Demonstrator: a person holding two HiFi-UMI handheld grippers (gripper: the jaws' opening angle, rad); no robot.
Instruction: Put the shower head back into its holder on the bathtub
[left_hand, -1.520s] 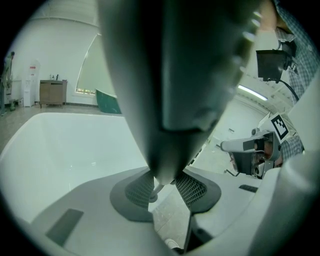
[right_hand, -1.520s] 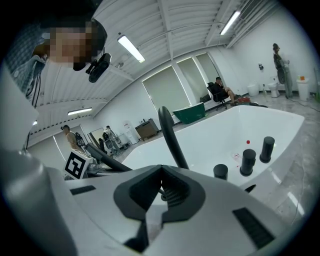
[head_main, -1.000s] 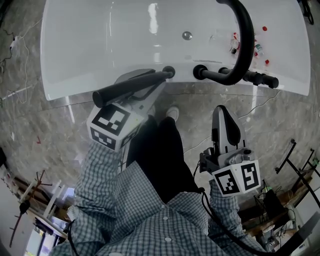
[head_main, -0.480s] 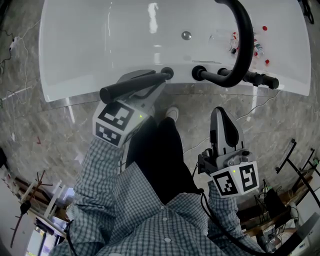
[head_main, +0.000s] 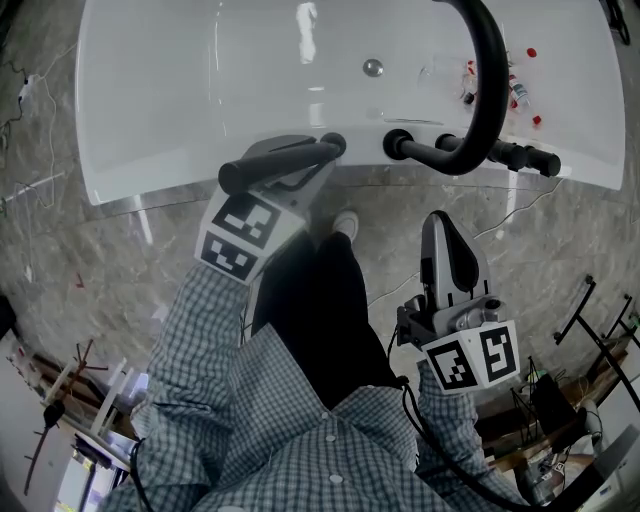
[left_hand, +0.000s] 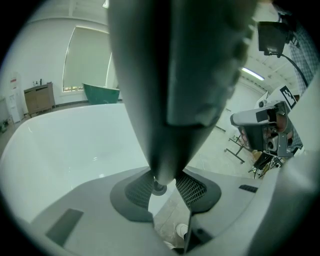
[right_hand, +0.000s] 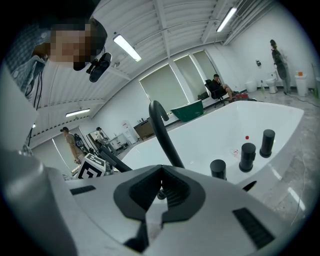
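My checked sleeves (head_main: 200, 330) meet the grey left gripper (head_main: 322, 165) and right gripper (head_main: 445, 228); black cable (head_main: 418, 420) hangs below the right marker cube (head_main: 470, 358).

Along its left stretch the bathtub's near rim (head_main: 150, 185) is bare, so I've an open lane there. The shower head (head_main: 250, 172), clamped in my left gripper (head_main: 298, 165), lies across the way to the holder (head_main: 337, 143). Right of that it's crowded: a black knob (head_main: 398, 143) just beside it, the arched faucet (head_main: 492, 80) over the rim, more knobs (head_main: 540, 163) beyond. Small bottles (head_main: 515, 92) clutter the basin's right corner.

Dark grey cylindrical shower head handle (left_hand: 175, 75) is running off the top edge of the left gripper view and blocking much of the white bathtub (left_hand: 60, 145). Black curved tap spout (head_main: 489, 80) is getting cut off by the head view's top edge. Small red-capped items (head_main: 517, 95) in the tub are showing too small to identify.
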